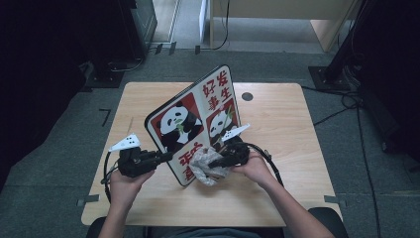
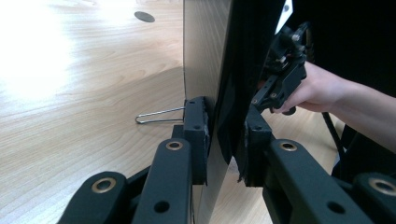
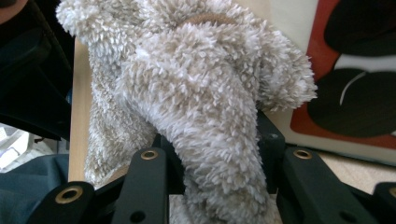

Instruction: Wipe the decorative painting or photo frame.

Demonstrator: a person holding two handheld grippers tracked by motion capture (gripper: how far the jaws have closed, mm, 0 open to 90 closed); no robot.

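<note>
Currently the panda board (image 1: 195,121) is being held upright at the centre of the high view, its lower left edge clamped by the left gripper (image 1: 166,156). A fluffy cloth (image 1: 207,166), pinched in the right gripper (image 1: 214,162), is being pressed against the board's lower right face; wiping is judged the step in hand, and a steady sweeping stroke is being called for next.

The fluffy cloth (image 3: 205,116) runs off the top and bottom of the right gripper view, so its whole shape can't be told. It hides the lower corner of the panda board (image 1: 195,124) in the high view. In the left gripper view the board's picture side is too dark to see.
</note>
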